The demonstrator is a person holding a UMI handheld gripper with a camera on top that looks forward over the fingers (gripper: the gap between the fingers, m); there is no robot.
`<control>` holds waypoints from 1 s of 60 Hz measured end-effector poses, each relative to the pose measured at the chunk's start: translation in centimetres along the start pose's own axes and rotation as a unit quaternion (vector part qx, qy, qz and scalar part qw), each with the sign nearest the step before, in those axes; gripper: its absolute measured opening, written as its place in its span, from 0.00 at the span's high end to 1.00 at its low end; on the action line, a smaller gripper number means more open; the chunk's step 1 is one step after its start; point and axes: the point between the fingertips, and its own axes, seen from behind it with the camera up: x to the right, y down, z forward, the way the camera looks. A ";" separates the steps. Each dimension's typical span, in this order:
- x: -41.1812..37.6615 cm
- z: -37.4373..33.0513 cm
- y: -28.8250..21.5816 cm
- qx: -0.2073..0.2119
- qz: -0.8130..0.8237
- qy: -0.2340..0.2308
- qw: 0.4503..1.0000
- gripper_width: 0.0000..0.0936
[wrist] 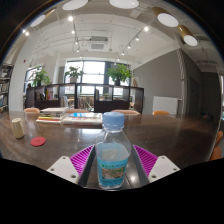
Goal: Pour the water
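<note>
A clear plastic water bottle (113, 152) with a blue cap and a pale blue label stands upright between my fingers. My gripper (113, 162) is shut on it. The magenta pads (84, 158) press against the bottle's lower half on both sides. Water fills the bottle to about its shoulder. The bottle's base is hidden low between the fingers, so I cannot tell whether it rests on the brown wooden table (170, 135). A small beige cup (17, 128) stands far off to the left on the table.
A red round disc (38, 141) lies on the table left of the fingers. Beyond the bottle, a stack of flat things (62, 117) lies near the table's far edge. Chairs and potted plants stand by the windows behind.
</note>
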 end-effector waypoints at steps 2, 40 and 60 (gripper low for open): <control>-0.2 0.0 -0.7 0.011 0.004 -0.005 1.000 0.29; -2.9 1.4 -3.3 0.023 -0.038 0.005 0.999 0.72; -22.9 4.8 -14.3 0.102 -0.384 -0.014 0.918 0.71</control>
